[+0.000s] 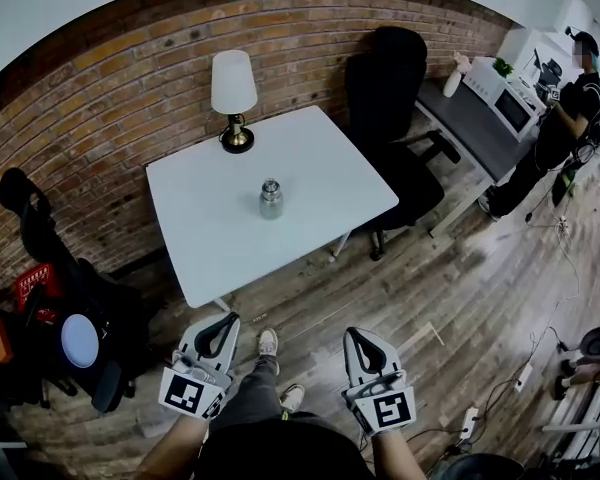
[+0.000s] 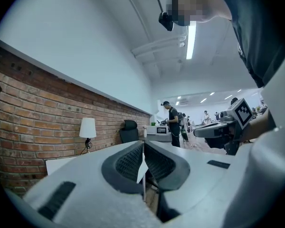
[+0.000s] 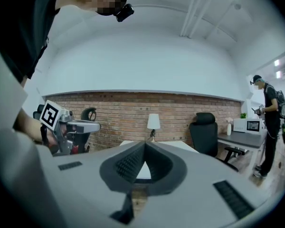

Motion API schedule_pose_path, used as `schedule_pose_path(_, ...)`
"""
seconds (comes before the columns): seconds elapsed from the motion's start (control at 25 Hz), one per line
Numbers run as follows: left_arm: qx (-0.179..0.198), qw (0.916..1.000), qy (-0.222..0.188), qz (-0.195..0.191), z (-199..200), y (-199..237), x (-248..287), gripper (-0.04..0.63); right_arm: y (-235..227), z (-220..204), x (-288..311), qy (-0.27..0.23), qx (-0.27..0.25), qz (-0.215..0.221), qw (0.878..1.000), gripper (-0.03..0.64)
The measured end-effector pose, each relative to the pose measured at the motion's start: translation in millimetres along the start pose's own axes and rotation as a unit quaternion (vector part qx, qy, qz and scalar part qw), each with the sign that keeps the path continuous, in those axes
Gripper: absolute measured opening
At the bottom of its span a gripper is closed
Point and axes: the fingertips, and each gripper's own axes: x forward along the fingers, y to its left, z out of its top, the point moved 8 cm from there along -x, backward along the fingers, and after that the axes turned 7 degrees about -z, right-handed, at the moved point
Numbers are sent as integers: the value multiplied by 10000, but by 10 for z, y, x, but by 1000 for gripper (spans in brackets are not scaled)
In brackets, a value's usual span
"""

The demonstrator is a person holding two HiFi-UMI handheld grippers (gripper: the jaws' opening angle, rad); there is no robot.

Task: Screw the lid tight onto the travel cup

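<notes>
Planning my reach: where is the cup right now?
Head view: the cup stands near the middle of the white table, just right of and nearer than the lamp.

The person wears a black short-sleeved top [image 1: 280, 455], dark grey trousers [image 1: 252, 393] and pale lace-up shoes [image 1: 268, 342]. A small black camera [image 3: 125, 12] is mounted at the head. The left hand-held gripper [image 1: 227, 321] has a smooth light-grey plastic shell. Black ribbed pads [image 2: 129, 163] line its two pointed jaws, and there are black slotted insets [image 2: 57, 199] on its flanks. A white cube with black square markers [image 1: 192, 392] caps its rear. The right hand-held gripper [image 1: 356, 334] is built alike, with its own marker cube [image 1: 391, 408].
</notes>
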Motion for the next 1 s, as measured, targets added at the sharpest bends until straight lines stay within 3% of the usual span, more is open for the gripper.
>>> schedule_pose_path(0.28,-118,9997,41,-186,-143,403,590,32,-207,-25,542,251,32,-6,9997,14)
schedule_pose_path(0.76,-137,9980,-362,-504,40,1359,1626,32,-502,492,1751,99,-415,-25,9991,14)
schedule_pose_path(1.0,-313,9973,-348,-575,-128,1574,1849,32,-563,425,1914,532,-496,-127,9973,14)
